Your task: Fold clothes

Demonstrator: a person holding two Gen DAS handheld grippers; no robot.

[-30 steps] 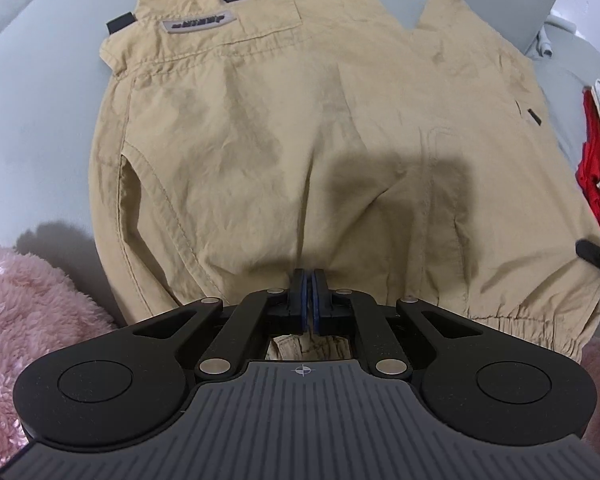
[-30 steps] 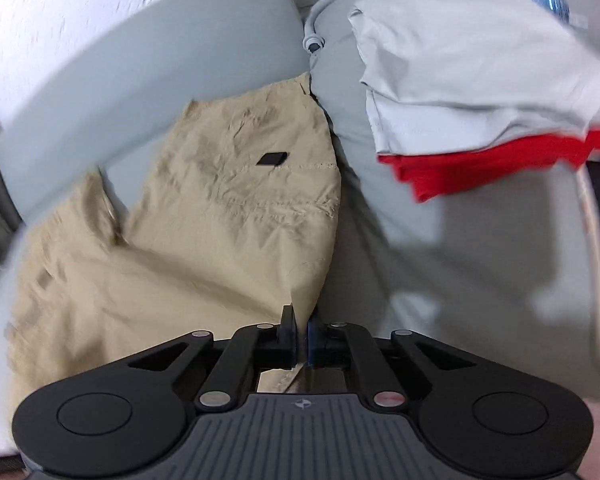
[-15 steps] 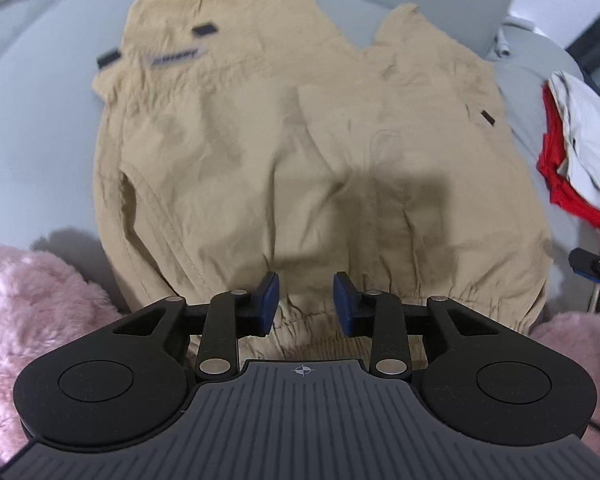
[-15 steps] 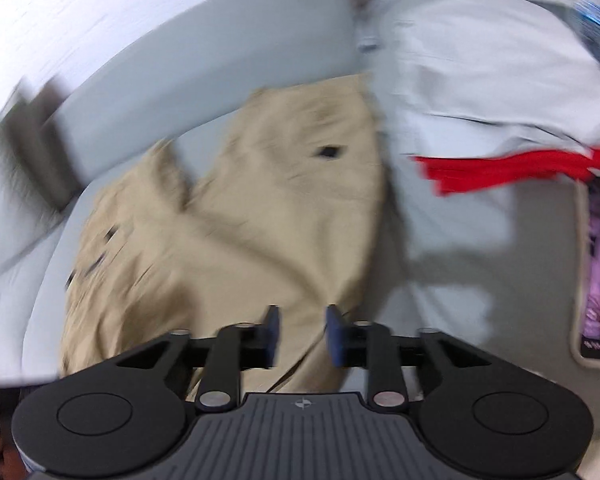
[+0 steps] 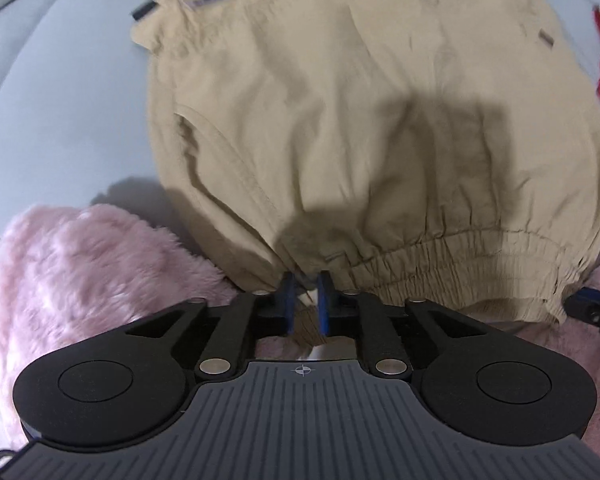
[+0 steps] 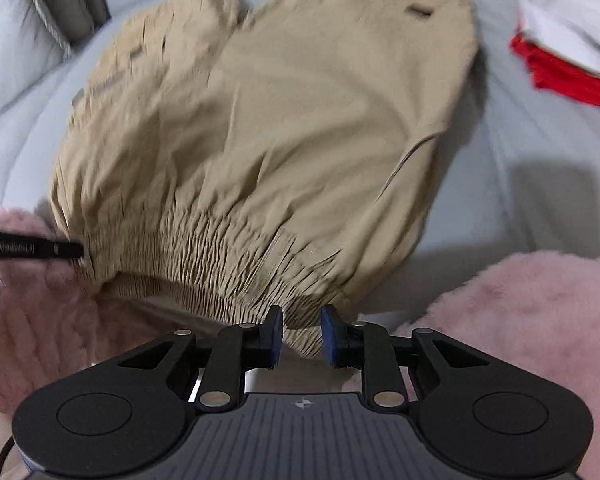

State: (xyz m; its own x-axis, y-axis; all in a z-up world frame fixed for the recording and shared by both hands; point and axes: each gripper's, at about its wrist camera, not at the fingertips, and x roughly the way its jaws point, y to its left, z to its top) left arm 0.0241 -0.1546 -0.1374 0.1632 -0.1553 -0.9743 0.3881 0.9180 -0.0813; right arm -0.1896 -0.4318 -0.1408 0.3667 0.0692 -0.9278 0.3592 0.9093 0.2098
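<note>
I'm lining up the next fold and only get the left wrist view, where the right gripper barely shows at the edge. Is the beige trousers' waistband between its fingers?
Observer: Yes. In the right wrist view the elastic waistband of the beige trousers runs in between the fingers of the right gripper, whose jaws are opening.
Operator: What is the red thing at my right edge?
Observer: A red garment with a folded white garment stacked on top of it.
Operator: Anything past the trousers' left leg?
Observer: A darker grey cushion with a corded edge stands there, clear of the cloth.
</note>
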